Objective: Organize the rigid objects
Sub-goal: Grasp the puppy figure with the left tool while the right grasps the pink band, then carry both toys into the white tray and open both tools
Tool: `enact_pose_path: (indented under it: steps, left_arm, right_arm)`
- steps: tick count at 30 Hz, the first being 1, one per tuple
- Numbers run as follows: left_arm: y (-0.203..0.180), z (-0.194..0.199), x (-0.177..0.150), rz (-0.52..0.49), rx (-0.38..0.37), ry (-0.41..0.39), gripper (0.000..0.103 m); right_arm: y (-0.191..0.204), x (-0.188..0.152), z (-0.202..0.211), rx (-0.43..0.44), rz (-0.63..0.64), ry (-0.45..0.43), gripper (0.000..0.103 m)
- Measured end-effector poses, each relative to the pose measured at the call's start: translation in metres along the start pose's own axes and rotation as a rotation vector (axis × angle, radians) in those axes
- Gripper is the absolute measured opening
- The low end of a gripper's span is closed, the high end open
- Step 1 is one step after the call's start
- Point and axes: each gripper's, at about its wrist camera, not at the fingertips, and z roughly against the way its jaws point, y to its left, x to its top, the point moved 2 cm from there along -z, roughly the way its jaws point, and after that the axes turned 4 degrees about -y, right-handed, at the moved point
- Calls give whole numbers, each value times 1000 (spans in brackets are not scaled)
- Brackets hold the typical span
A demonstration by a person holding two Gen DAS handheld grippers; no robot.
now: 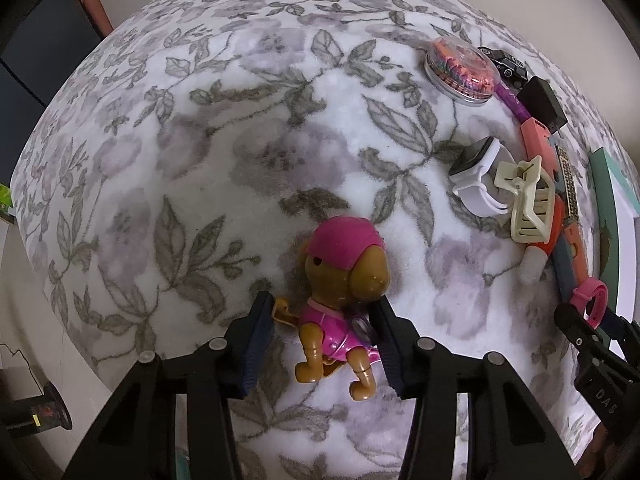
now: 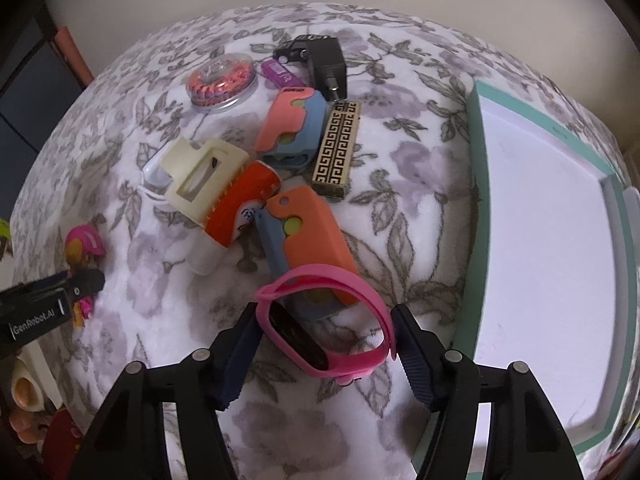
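- Toy pup figure (image 1: 340, 304) in hard plastic, pink cap and vest, lies on its side on the floral fleece blanket (image 1: 208, 152), well apart from the cluttered pile toward the teal box (image 2: 476, 240).
- My left hand-held gripper (image 1: 322, 344) straddles the pup's body, jaws partly closed; the ridged pads sit just beside the vest on each side, and I judge they are not pressing yet.
- To grip well I should close on the torso, not the jointed legs, which look likely to swivel and let it slip.
- My right hand-held gripper (image 2: 324, 354) stands half open around the pink fitness band (image 2: 332, 320), a rubbery loop with a glossy black face, lying against the orange-and-blue case (image 2: 316, 240) near the box.
- The loop is soft, so I should squeeze gently across it and lift straight up, clear of the case.
- The box has a smooth white floor and stiff teal walls; it looks the likely place for both.
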Motion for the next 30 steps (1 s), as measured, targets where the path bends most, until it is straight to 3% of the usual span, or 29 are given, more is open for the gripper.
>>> enact_pose_path:
  steps: [6,11,17,26,30]
  left_arm:
    - [3,27,5,18,-20,-35,51]
    - [-16,51,20,-11,-32,-73,51]
    - [-63,74,54,-53,-74,-85,51]
    - [-150,92,80,-60,-183,-79,51]
    - [-192,95,83,-108,-206,-100,51]
  right_arm:
    - [-14,8,14,42,-68,-37,68]
    - [-26,23,38,34,-109,-109,68]
    - [-57,49,64,18,-185,-190,68]
    - [-131,70,70,-13,-417,-205,68]
    - [-157,75,74,-37,-433,-213,68]
